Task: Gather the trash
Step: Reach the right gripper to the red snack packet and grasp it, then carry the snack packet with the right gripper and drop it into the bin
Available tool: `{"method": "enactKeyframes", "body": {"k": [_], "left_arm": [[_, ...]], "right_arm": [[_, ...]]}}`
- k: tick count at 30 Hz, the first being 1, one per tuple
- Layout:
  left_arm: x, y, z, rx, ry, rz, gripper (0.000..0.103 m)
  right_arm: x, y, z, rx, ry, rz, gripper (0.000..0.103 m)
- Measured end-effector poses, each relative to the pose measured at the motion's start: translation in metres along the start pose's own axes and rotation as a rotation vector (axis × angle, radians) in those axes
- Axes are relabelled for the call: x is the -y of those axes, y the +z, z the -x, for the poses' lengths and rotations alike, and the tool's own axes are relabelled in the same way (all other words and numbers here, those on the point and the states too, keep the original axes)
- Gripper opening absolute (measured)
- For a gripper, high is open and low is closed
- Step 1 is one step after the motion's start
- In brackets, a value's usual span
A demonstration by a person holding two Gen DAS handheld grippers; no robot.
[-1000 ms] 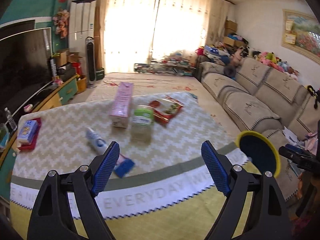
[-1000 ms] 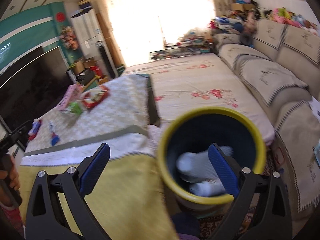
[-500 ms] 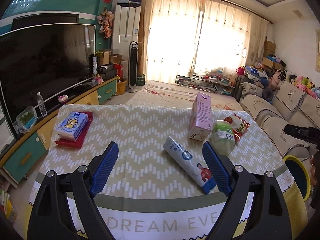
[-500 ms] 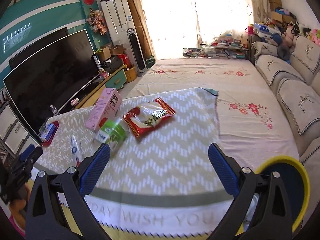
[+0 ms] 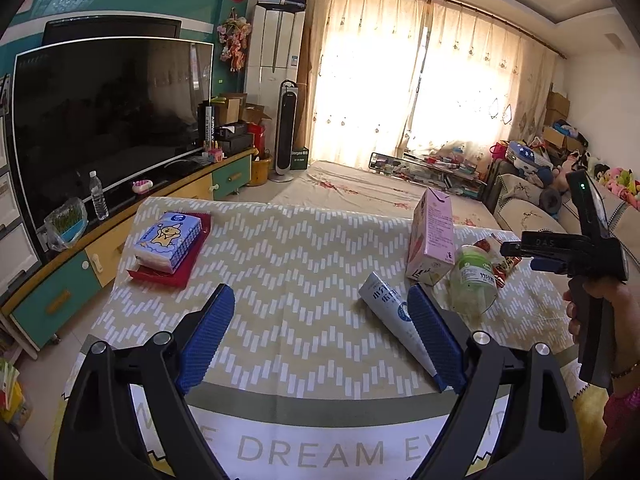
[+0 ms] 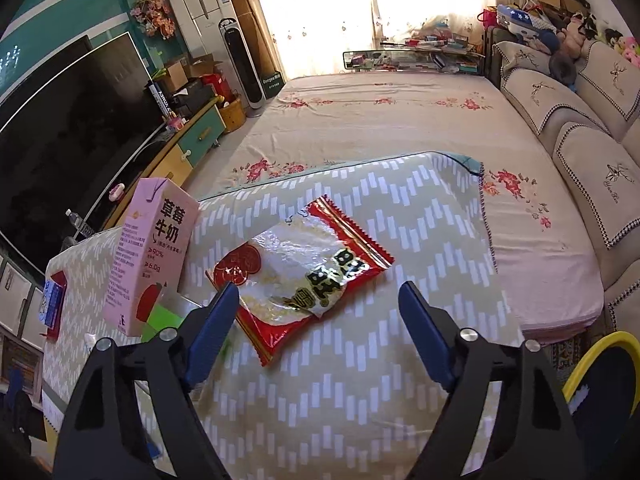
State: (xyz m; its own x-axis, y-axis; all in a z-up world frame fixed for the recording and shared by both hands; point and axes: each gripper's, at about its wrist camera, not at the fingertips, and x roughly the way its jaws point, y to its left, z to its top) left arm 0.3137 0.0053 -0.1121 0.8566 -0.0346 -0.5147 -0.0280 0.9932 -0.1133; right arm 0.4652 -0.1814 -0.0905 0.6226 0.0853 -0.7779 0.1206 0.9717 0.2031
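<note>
My left gripper (image 5: 320, 312) hovers open over the patterned tablecloth (image 5: 304, 264) with nothing between its fingers. A white tube (image 5: 390, 312) lies just beside its right finger. Behind the tube stand a pink milk carton (image 5: 432, 236) and a clear bottle with a green label (image 5: 474, 280). My right gripper (image 6: 320, 308) hangs above a red snack packet (image 6: 308, 272). Its jaws are closing, and the packet lies just ahead of the pads, untouched. The pink carton (image 6: 148, 256) stands to its left. The bottle's green label (image 6: 160, 316) peeks out behind the left finger.
A blue tissue pack (image 5: 168, 240) rests on a red tray (image 5: 176, 276) at the table's left. The yellow-rimmed bin (image 6: 592, 352) stands at the lower right, off the table. A TV (image 5: 108, 120) lines the left wall, sofas (image 6: 580, 152) the right. A hand (image 5: 592, 300) holds the right tool.
The right gripper swung from above the bin to over the table, above the snack packet, and its jaws have narrowed. The left gripper turned left toward the table, and the tube now lies by its right finger.
</note>
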Motion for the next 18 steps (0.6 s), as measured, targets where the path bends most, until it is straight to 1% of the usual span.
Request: {"method": "enactKeyframes", "body": {"k": [3,5,9,11,14,15,16,17,18], "left_arm": [[0.000,0.000,-0.002,-0.002,0.004,0.003,0.087],[-0.001,-0.001,-0.003,-0.005,0.003,0.013,0.087],[-0.004,-0.002,-0.007,-0.015,0.003,0.029,0.087],[-0.005,-0.002,-0.008,-0.017,0.002,0.031,0.087],[-0.005,-0.003,-0.009,-0.015,0.006,0.023,0.087],[-0.005,-0.004,-0.010,-0.016,0.007,0.021,0.087],[-0.004,-0.004,-0.011,-0.018,0.005,0.020,0.087],[-0.004,-0.004,-0.011,-0.020,0.003,0.019,0.087],[-0.004,-0.005,-0.012,-0.022,0.002,0.016,0.087]], "right_arm": [[-0.007,0.004,-0.010,-0.009,-0.022,-0.009,0.074],[-0.007,0.006,-0.017,-0.017,-0.018,-0.029,0.073],[-0.005,0.008,-0.028,-0.029,-0.032,-0.064,0.069],[-0.005,0.008,-0.033,-0.036,-0.016,-0.069,0.061],[-0.006,0.006,-0.034,-0.015,-0.023,-0.054,0.041],[-0.006,0.006,-0.034,-0.010,-0.026,-0.048,0.028],[-0.006,0.006,-0.033,-0.003,-0.029,-0.042,0.019],[-0.006,0.006,-0.031,0.012,-0.026,-0.036,0.017],[-0.007,0.005,-0.028,0.023,-0.020,-0.031,0.013]]}}
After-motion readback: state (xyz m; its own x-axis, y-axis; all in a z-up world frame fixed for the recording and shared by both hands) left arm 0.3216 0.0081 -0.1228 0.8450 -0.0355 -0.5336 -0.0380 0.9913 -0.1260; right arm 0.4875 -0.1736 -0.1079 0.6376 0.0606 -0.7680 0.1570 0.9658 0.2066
